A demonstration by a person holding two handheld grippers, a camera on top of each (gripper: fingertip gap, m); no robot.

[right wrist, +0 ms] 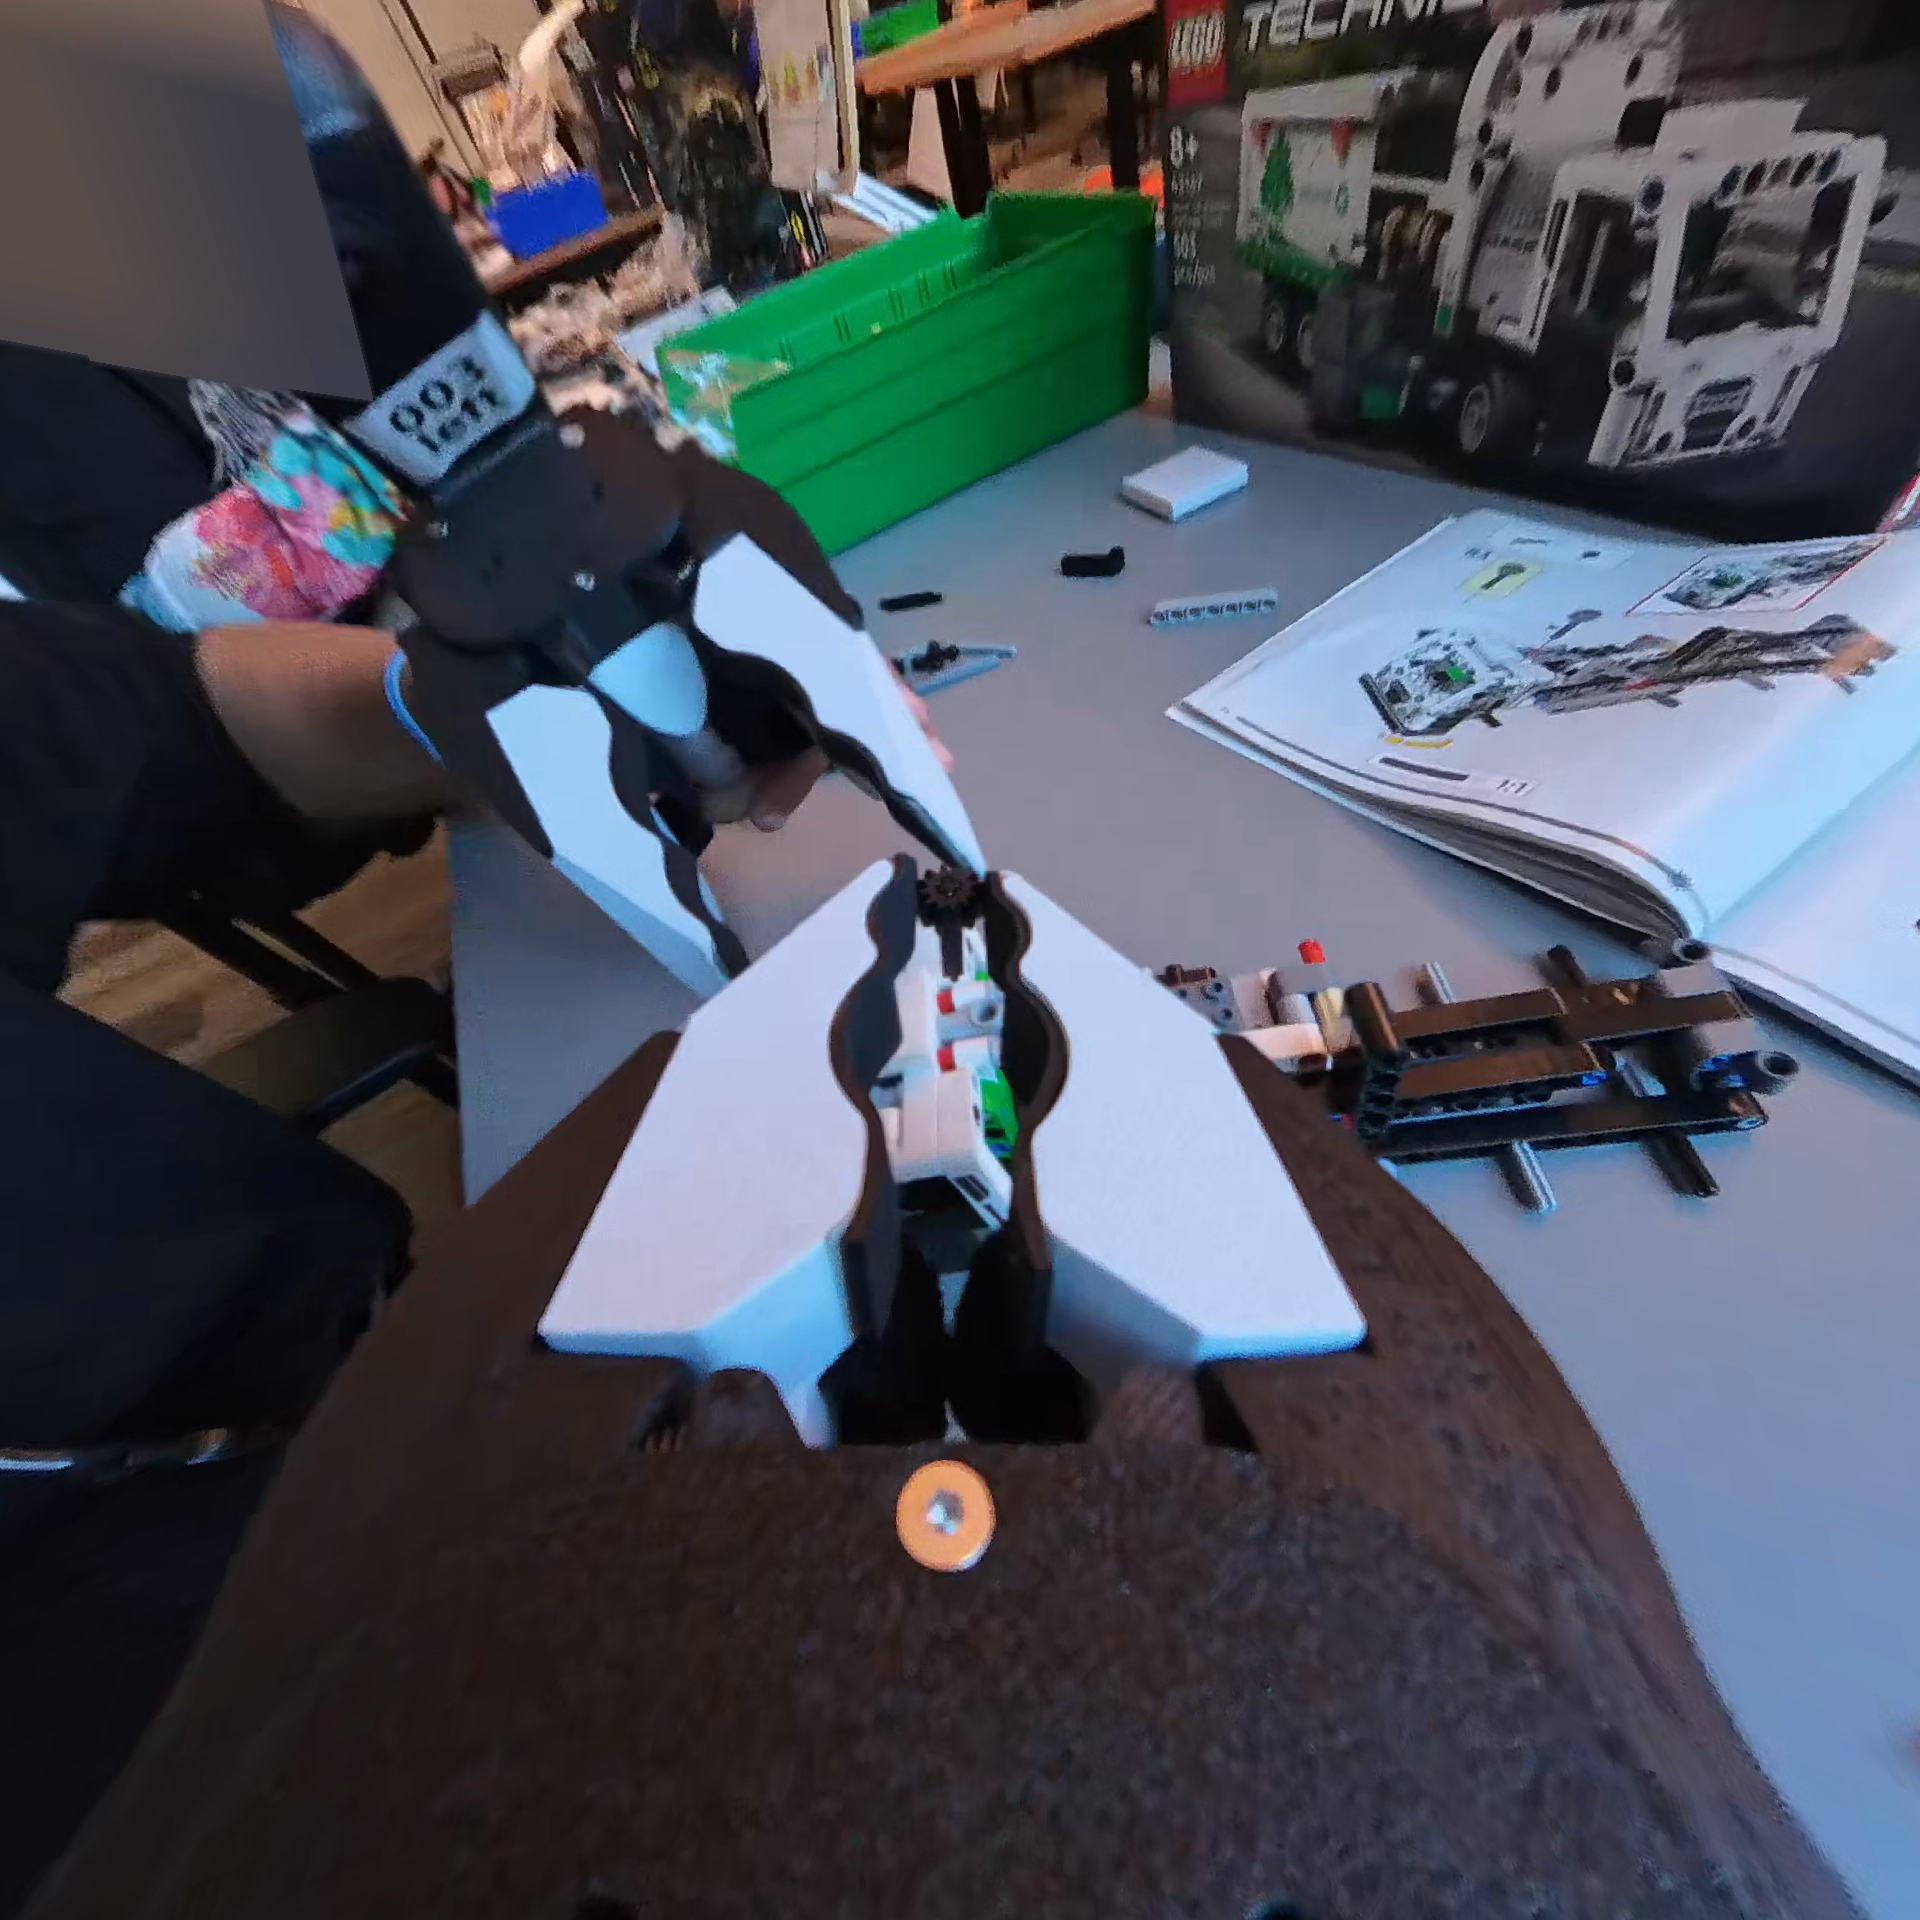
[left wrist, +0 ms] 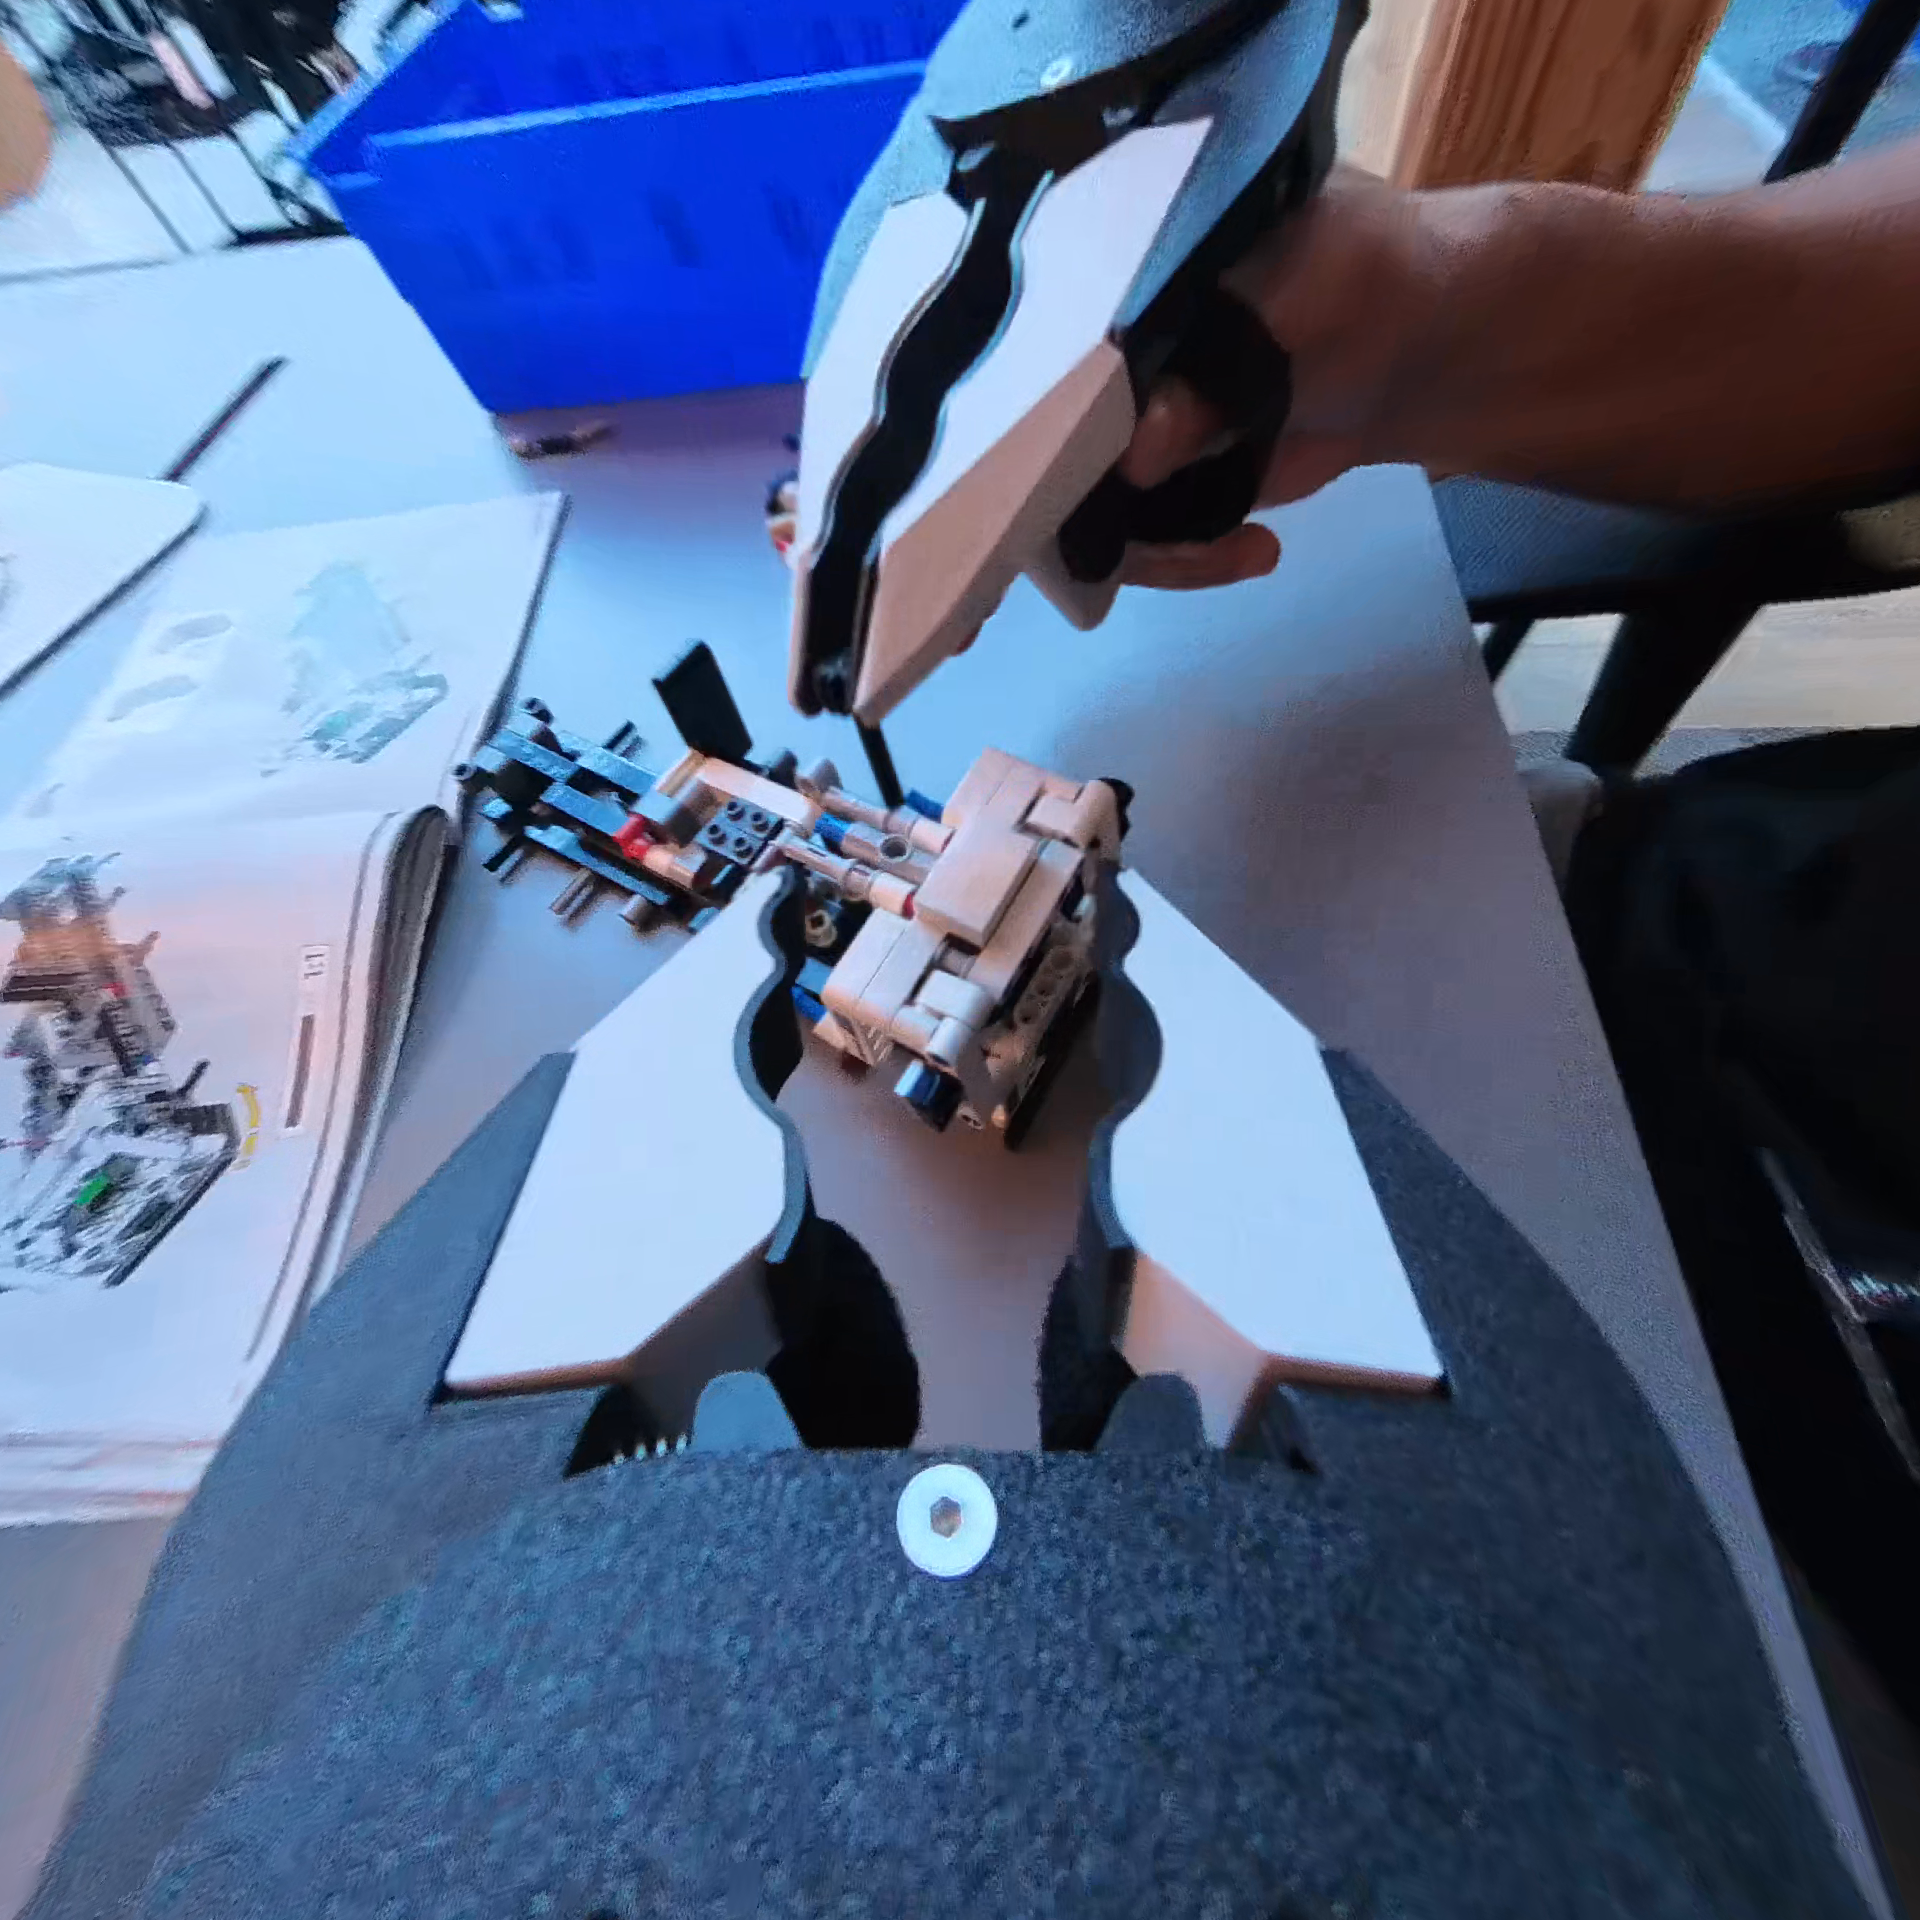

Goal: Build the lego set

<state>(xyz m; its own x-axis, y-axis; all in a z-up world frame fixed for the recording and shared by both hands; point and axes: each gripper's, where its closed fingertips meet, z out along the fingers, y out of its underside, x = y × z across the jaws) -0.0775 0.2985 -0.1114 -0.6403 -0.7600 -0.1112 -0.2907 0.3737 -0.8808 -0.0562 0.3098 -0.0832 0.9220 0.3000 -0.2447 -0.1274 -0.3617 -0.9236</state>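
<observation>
A part-built truck model lies on the grey table: a white cab (left wrist: 987, 894) joined to a black chassis frame (left wrist: 582, 810). My left gripper (left wrist: 951, 894) straddles the cab, one finger against each side, gripping it. My right gripper (left wrist: 836, 707) comes down from above, shut on a thin black axle (left wrist: 881, 764) whose lower end meets the model just behind the cab. In the right wrist view, my right gripper (right wrist: 948, 878) pinches the small black gear (right wrist: 948, 891) on that axle, with the cab (right wrist: 940, 1101) below. The left gripper's fingers (right wrist: 831, 665) reach in from the left.
An open instruction booklet (left wrist: 208, 935) lies left of the model and also shows in the right wrist view (right wrist: 1558, 727). A blue bin (left wrist: 623, 208), a green bin (right wrist: 935, 343) and the set's box (right wrist: 1558, 260) stand behind. A loose grey beam (right wrist: 1210, 608) lies nearby. The table edge (left wrist: 1507, 831) is close on the right.
</observation>
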